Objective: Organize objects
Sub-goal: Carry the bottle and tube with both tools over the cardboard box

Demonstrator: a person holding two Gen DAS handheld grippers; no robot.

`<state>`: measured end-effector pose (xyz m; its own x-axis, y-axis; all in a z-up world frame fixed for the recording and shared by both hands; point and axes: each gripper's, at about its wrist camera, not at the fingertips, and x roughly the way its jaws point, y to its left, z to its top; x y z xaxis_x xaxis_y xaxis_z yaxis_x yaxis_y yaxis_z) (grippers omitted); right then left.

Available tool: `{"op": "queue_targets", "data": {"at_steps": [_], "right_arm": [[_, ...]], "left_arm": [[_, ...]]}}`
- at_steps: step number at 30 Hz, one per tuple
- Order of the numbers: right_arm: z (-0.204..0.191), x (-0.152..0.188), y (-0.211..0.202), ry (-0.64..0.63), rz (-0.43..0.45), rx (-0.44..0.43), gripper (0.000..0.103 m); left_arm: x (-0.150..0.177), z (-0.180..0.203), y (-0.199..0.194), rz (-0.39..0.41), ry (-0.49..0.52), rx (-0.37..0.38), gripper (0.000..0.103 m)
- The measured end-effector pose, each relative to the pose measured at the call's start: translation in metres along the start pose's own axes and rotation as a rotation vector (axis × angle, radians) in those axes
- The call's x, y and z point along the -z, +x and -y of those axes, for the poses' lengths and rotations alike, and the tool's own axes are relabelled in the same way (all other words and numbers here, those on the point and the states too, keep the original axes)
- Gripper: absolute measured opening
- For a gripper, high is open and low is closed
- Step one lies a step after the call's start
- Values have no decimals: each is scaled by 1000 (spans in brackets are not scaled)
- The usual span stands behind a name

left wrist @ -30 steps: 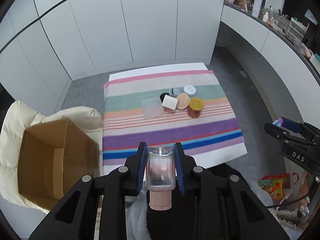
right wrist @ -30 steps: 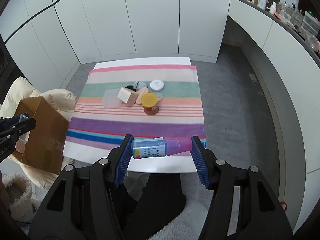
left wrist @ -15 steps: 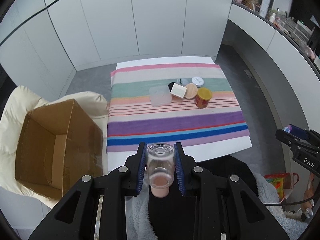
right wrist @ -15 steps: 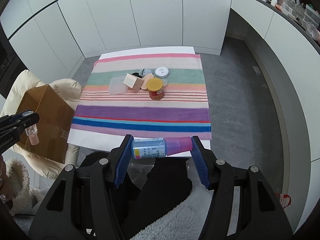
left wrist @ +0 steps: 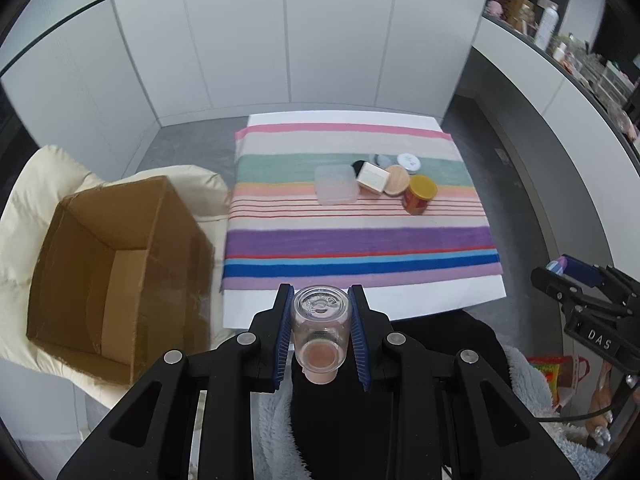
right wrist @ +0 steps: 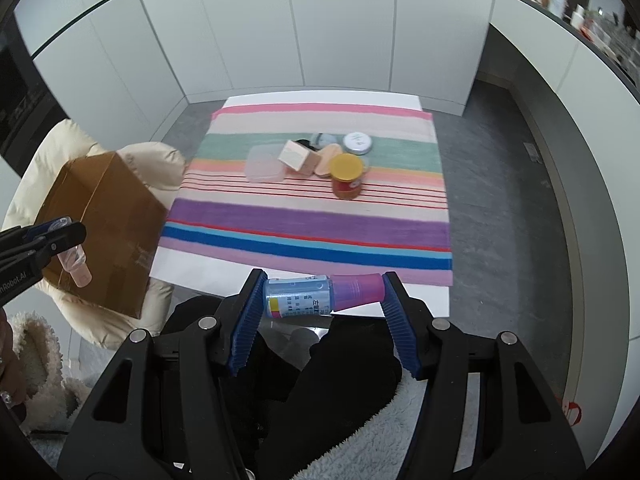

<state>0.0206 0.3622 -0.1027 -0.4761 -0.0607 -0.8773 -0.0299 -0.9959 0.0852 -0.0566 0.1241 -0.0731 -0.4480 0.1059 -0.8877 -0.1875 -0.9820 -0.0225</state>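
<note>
My left gripper (left wrist: 320, 312) is shut on a clear glass bottle with a pink cap (left wrist: 320, 332), held upside down in the air in front of the table's near edge. It also shows in the right wrist view (right wrist: 74, 260), beside the cardboard box (right wrist: 100, 216). My right gripper (right wrist: 323, 292) is shut on a blue bottle with a purple cap (right wrist: 320, 294), lying sideways between the pads. The open, empty-looking cardboard box (left wrist: 108, 264) sits on a cream cushion to the left.
On the striped cloth (left wrist: 356, 240) lie a clear plastic lid (left wrist: 336, 190), a beige box (left wrist: 373, 178), a wooden round lid (left wrist: 396, 182), a red jar with yellow lid (left wrist: 419, 200) and a white tin (left wrist: 409, 162). A counter with clutter runs along the right.
Both grippers have pulled back and up from the table with their bottles. The left one has swung left, so the cardboard box shows more fully.
</note>
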Motion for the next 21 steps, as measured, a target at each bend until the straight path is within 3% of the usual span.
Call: {"op": "queue_targets", "data": {"at_steps": [11,21], "right_arm": [[-80,-6,12,-133,-10,-91,61],[-178,-10,21,-296,-16,-179,61]], "left_arm": [[22,-69,-4,-21,-148,-57,28],[50,-147,-16,-13,-308,-140,28]]}}
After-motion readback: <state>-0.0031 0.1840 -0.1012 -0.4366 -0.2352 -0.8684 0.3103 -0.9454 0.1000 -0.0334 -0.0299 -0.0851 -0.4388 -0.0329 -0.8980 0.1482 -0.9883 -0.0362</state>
